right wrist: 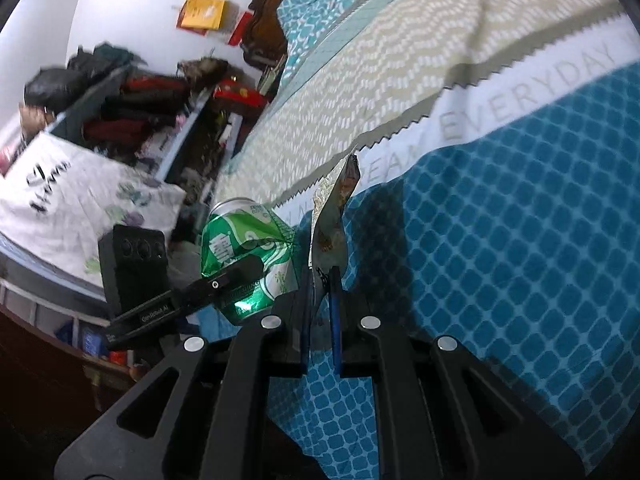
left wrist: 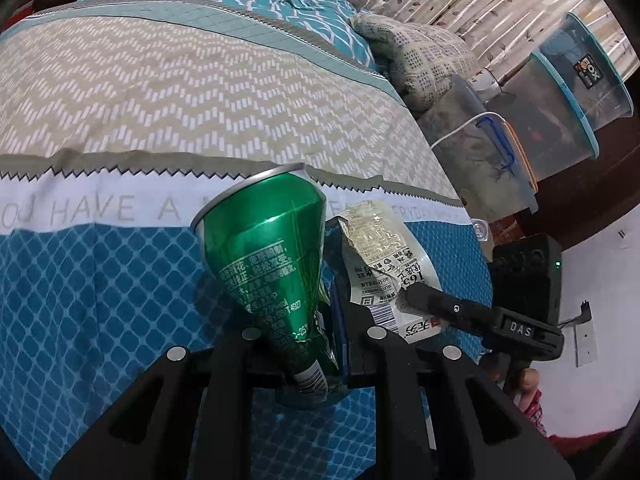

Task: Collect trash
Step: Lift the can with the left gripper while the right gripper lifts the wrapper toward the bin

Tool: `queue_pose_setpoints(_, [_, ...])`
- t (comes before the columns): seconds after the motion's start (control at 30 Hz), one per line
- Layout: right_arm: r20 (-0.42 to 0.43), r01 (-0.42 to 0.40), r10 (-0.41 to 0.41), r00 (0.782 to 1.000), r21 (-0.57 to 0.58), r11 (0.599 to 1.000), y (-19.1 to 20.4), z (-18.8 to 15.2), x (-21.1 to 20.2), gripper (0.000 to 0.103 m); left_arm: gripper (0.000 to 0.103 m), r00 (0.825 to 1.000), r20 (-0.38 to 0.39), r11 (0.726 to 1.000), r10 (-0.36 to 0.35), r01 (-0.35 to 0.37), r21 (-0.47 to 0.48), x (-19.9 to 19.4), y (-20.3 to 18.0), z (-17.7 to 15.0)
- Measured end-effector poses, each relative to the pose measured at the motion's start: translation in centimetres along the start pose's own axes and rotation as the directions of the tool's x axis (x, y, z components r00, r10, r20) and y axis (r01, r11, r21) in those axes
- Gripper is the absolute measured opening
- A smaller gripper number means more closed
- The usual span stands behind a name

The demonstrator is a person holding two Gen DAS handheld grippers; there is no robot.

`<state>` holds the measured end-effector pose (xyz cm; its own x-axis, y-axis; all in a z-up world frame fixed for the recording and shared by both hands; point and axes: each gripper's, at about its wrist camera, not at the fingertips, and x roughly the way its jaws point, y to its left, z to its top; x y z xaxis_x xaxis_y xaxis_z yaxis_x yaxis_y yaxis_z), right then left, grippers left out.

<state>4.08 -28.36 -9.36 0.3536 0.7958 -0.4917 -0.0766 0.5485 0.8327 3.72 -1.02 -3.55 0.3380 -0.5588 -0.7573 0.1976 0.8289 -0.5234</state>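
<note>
My left gripper (left wrist: pixel 320 344) is shut on a crushed green can (left wrist: pixel 268 264), which sticks up tilted between the jaws above the bed. In the right wrist view the same green can (right wrist: pixel 244 248) shows to the left, with the left gripper's finger (right wrist: pixel 236 272) across it. My right gripper (right wrist: pixel 320 292) is shut on a crinkled snack wrapper (right wrist: pixel 332 216), held edge-on between the blue pads. The wrapper (left wrist: pixel 380 256) also shows in the left wrist view, white with print and a barcode, pinched by the right gripper's finger (left wrist: pixel 432 300).
A bed with a teal, beige and blue patterned cover (left wrist: pixel 160 92) fills both views. Clear plastic storage boxes (left wrist: pixel 560 120) and a pillow (left wrist: pixel 416 56) stand beside it. A cluttered shelf with clothes (right wrist: pixel 132 108) and a white cloth (right wrist: pixel 80 184) lie on the other side.
</note>
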Motion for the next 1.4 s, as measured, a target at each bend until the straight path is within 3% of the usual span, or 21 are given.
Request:
queue_pose_setpoints(0.17, [0.056, -0.013, 0.013, 0.998, 0.003, 1.000, 0.6, 0.2, -1.6, 0.010, 0.016, 1.000, -0.006, 1.000, -0.023, 0.023, 0.004, 0.1, -0.3, -0.1])
queue_pose_setpoints(0.37, [0.207, -0.005, -0.002, 0.978, 0.033, 0.999, -0.8, 1.5, -6.8, 0.010, 0.016, 1.000, -0.004, 0.997, -0.017, 0.017, 0.080, 0.2, -3.0, 1.1])
queue_pose_setpoints(0.6, [0.353, 0.006, -0.039, 0.935, 0.095, 0.995, -4.6, 1.3, -13.7, 0.010, 0.016, 0.998, -0.059, 0.979, -0.017, 0.029, 0.201, 3.6, -8.8, 4.1])
queue_pose_setpoints(0.8, [0.470, 0.013, -0.094, 0.878, 0.172, 0.985, -9.0, 0.7, -20.1, 0.010, 0.016, 0.991, -0.131, 0.943, -0.042, 0.083, 0.322, 8.6, -16.6, 6.6])
queue_pose_setpoints(0.9, [0.535, 0.036, -0.139, 0.833, 0.198, 0.980, -10.9, 0.5, -23.8, 0.010, 0.016, 0.983, -0.176, 0.919, -0.059, 0.123, 0.375, 11.6, -21.0, 7.7])
queue_pose_setpoints(1.0, [0.603, 0.075, -0.198, 0.772, 0.223, 0.972, -12.6, 0.6, -28.0, 0.010, 0.016, 0.973, -0.219, 0.887, -0.073, 0.164, 0.431, 15.0, -25.9, 8.7])
queue_pose_setpoints(1.2, [0.681, 0.227, -0.377, 0.628, 0.302, 0.926, -15.7, 1.3, -35.4, 0.010, 0.016, 0.965, -0.253, 0.798, -0.076, 0.211, 0.565, 21.7, -36.0, 10.0])
queue_pose_setpoints(1.3, [0.678, 0.286, -0.437, 0.591, 0.330, 0.899, -17.5, 1.7, -37.5, 0.010, 0.016, 0.975, -0.219, 0.747, -0.044, 0.178, 0.640, 25.2, -40.0, 10.7])
queue_pose_setpoints(1.4, [0.662, 0.340, -0.489, 0.569, 0.352, 0.872, -19.5, 2.6, -38.5, 0.010, 0.016, 0.982, -0.188, 0.717, 0.009, 0.125, 0.686, 29.0, -42.5, 11.3])
